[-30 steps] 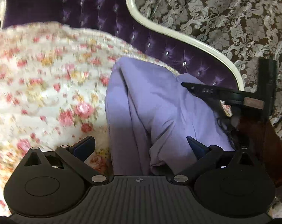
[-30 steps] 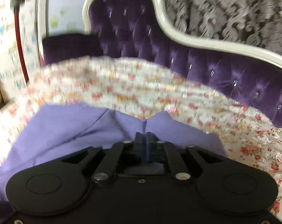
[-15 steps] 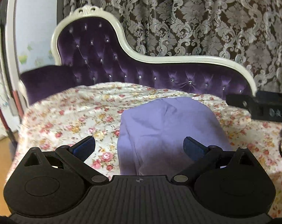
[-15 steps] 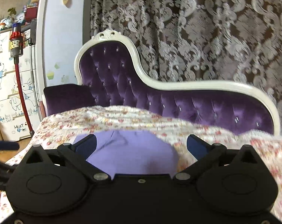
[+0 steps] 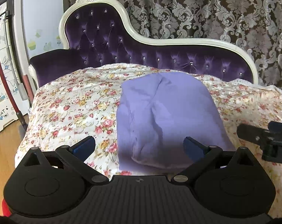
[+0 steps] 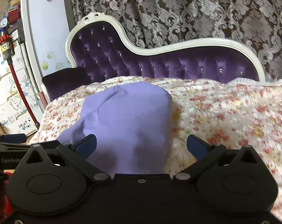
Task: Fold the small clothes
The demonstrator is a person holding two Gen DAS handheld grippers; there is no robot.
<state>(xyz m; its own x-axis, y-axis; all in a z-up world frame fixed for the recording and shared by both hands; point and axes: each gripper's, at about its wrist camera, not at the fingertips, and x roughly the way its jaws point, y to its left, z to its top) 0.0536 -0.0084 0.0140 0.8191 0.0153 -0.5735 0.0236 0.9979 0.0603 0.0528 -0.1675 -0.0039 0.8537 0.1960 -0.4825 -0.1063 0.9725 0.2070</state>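
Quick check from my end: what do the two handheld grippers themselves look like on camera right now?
Both match. The left gripper and right gripper have matte black bodies, two round discs, angled linkage arms with silver pivot pins, and blue finger pads. The left's deck is ribbed. White lettering marks their sides. No cables visible.

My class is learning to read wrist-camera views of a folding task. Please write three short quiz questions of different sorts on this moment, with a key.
1. True or false: the left gripper is shut on the lavender garment.
2. Multiple choice: the lavender garment lies on
A. a bare wooden floor
B. the floral bedspread
C. a glass table
3. Fill in the blank: behind the bedspread stands a tufted ______ headboard with a white frame.

Key
1. False: both its fingers stand wide apart, and the right gripper is open too.
2. B
3. purple
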